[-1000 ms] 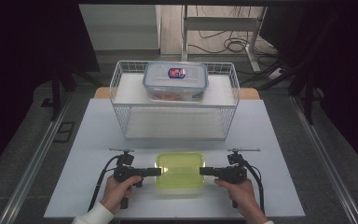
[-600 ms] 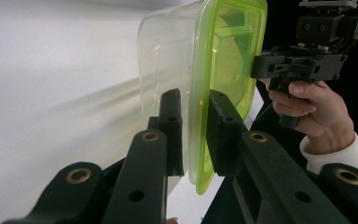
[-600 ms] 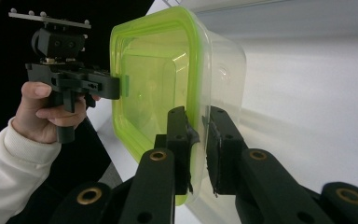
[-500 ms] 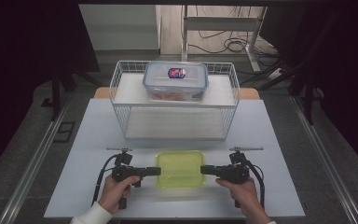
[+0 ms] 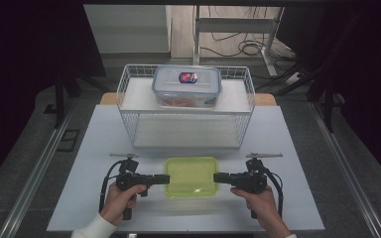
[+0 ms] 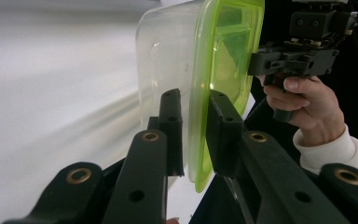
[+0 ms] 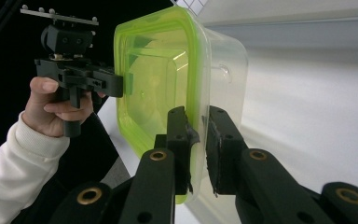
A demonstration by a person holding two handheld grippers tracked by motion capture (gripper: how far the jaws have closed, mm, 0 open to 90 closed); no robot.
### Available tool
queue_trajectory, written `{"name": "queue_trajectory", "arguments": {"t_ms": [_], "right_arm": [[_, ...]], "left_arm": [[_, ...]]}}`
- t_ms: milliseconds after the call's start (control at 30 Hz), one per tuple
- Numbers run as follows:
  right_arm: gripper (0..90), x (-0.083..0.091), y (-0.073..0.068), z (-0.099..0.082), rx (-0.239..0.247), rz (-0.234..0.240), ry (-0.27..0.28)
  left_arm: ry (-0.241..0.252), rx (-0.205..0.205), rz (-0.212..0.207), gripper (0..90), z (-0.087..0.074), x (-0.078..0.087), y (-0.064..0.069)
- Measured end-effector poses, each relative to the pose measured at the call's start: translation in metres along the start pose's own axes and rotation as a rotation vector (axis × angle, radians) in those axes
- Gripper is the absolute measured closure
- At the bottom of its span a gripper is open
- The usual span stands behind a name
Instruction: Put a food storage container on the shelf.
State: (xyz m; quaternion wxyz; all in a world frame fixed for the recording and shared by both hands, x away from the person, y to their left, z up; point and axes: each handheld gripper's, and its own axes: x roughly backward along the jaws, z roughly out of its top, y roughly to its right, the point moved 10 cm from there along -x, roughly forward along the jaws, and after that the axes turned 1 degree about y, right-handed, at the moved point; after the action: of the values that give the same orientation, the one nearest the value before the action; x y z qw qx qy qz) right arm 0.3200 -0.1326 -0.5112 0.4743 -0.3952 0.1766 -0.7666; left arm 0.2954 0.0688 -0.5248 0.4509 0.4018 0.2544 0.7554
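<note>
Pinching the green-lidded container (image 5: 191, 176) from both ends, the left tool (image 5: 164, 179) and the right tool (image 5: 217, 177) each have their jaws pressed onto its rim, as the two gripper views show at close range. That container sits on the table (image 5: 79, 168) just in front of the wire basket (image 5: 129, 119), and nothing suggests it is lifted clear yet. Judging by the clear container with a blue label (image 5: 186, 85) already resting on the basket's top shelf, the grasp looks secured and the carry into or onto the basket remains. Around the basket, the table is pale and bare; behind it lie a dark floor, cables and a metal frame.
</note>
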Motion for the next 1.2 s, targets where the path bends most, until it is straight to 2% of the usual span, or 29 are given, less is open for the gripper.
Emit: {"name": "queue_trajectory", "arguments": {"t_ms": [100, 167, 200, 333, 600, 633, 867, 900, 1200], "right_arm": [[80.1, 0.001, -0.002, 0.001, 0.008, -0.001, 0.005], [80.3, 0.002, -0.005, 0.003, 0.014, 0.000, 0.009], [80.3, 0.004, -0.007, 0.006, 0.018, 0.008, 0.018], [80.4, 0.008, -0.012, 0.010, 0.032, 0.010, 0.025], [80.4, 0.013, -0.017, 0.014, 0.050, 0.004, 0.032], [80.4, 0.015, -0.019, 0.017, 0.055, 0.000, 0.034], [80.3, 0.021, -0.031, 0.037, 0.091, -0.006, 0.050], [80.2, 0.022, -0.035, 0.044, 0.097, -0.007, 0.050], [80.0, 0.026, -0.053, 0.077, 0.139, -0.007, 0.059]], "left_arm": [[0.005, -0.006, 0.002, 78.0, 0.001, 0.002, 0.003], [0.013, -0.020, 0.011, 78.0, 0.003, 0.005, 0.008], [0.016, -0.040, 0.014, 77.9, 0.006, 0.006, 0.011], [0.023, -0.054, 0.016, 77.9, 0.010, 0.010, 0.017], [0.020, -0.066, 0.013, 78.0, 0.015, 0.010, 0.023], [0.023, -0.078, 0.011, 78.0, 0.018, 0.011, 0.026], [0.039, -0.089, 0.010, 78.5, 0.037, 0.019, 0.034], [0.042, -0.095, 0.008, 78.6, 0.045, 0.024, 0.037], [0.067, -0.089, -0.009, 79.2, 0.071, 0.035, 0.045]]}}
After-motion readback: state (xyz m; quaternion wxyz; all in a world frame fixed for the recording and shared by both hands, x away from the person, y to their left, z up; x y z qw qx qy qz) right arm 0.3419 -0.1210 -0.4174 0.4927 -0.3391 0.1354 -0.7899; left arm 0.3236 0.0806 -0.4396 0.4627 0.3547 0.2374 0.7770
